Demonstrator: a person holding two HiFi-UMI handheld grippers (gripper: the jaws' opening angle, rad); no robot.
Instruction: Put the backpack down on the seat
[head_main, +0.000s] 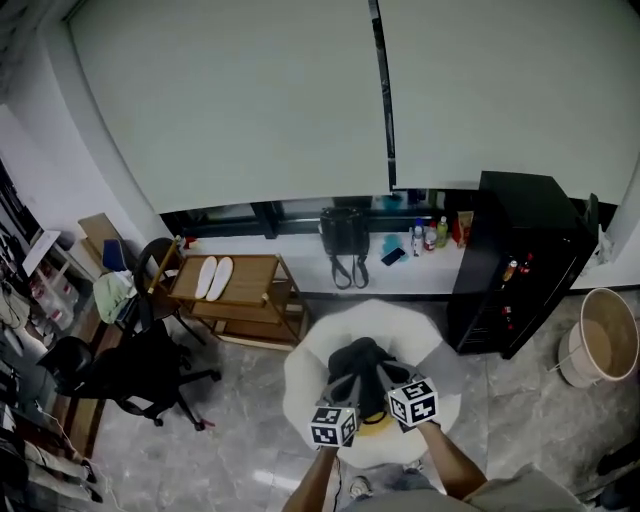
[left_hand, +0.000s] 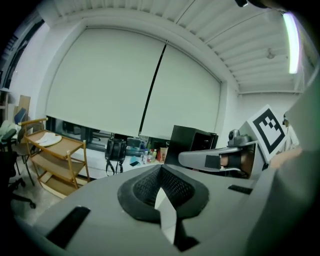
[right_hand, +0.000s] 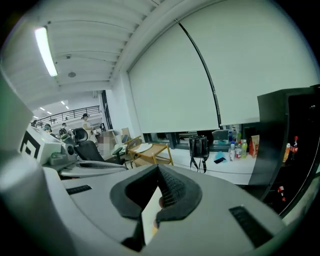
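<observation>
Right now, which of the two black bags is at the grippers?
The backpack over the white seat, at the tips of the left gripper and right gripper. The other black bag stands untouched on the window ledge beside bottles.

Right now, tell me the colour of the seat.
The seat is white, clearest in the head view.

I see the round white seat (head_main: 305, 375) on the tiled floor (head_main: 240, 440); behind, the worktop (head_main: 400, 275) carries a black bag (head_main: 344, 232) and bottles (head_main: 428, 236).
</observation>
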